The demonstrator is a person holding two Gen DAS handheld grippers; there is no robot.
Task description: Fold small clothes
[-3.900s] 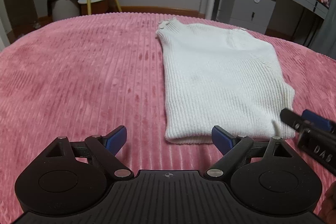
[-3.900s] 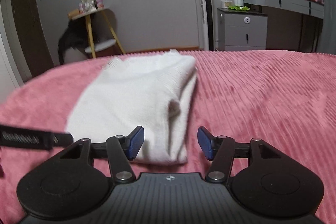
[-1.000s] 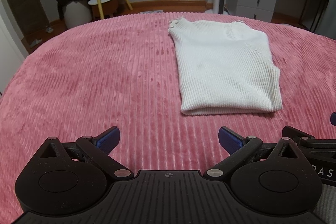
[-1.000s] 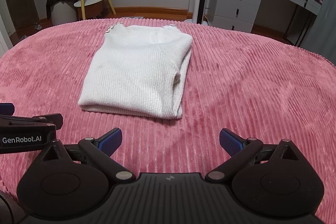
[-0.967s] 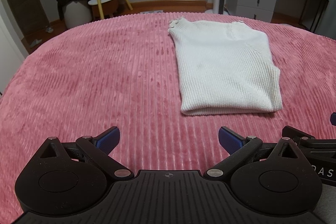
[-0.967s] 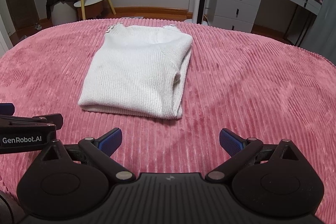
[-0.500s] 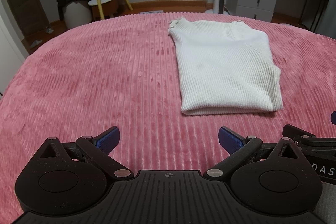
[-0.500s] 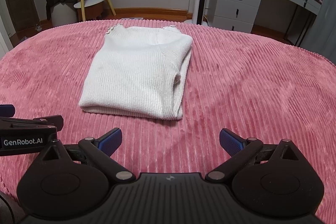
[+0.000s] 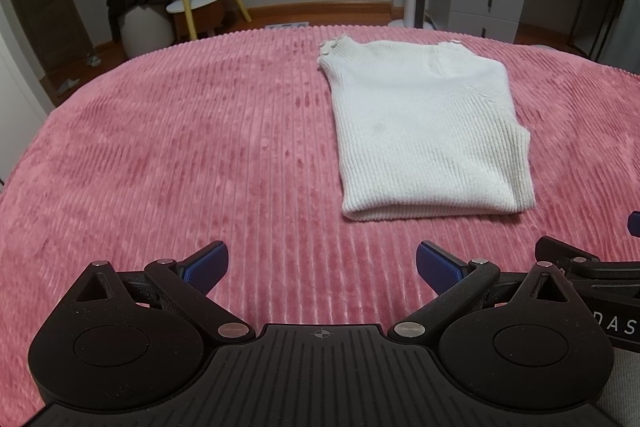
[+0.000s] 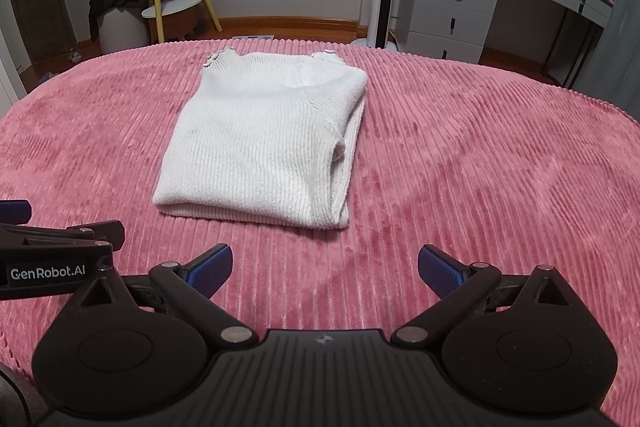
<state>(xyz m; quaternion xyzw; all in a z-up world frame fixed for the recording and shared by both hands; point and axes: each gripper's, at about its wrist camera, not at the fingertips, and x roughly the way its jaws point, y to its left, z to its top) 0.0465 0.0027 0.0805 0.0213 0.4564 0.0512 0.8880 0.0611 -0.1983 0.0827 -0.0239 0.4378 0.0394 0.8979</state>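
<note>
Both tongs have backed off since a few seconds ago — left tongs [image 9: 322,265] and right tongs [image 10: 325,266] spread wide, holding nothing — leaving the white sweater [image 10: 264,143] folded flat mid-bed on the pink bedspread [image 9: 160,155], so looks basically done.

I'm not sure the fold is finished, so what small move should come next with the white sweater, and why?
Probably none on the sweater itself: it lies folded in a compact rectangle on the pink blanket, and both the left claw and right claw are open, empty and apart from it. At most, tuck the loose right-side layer.
</note>
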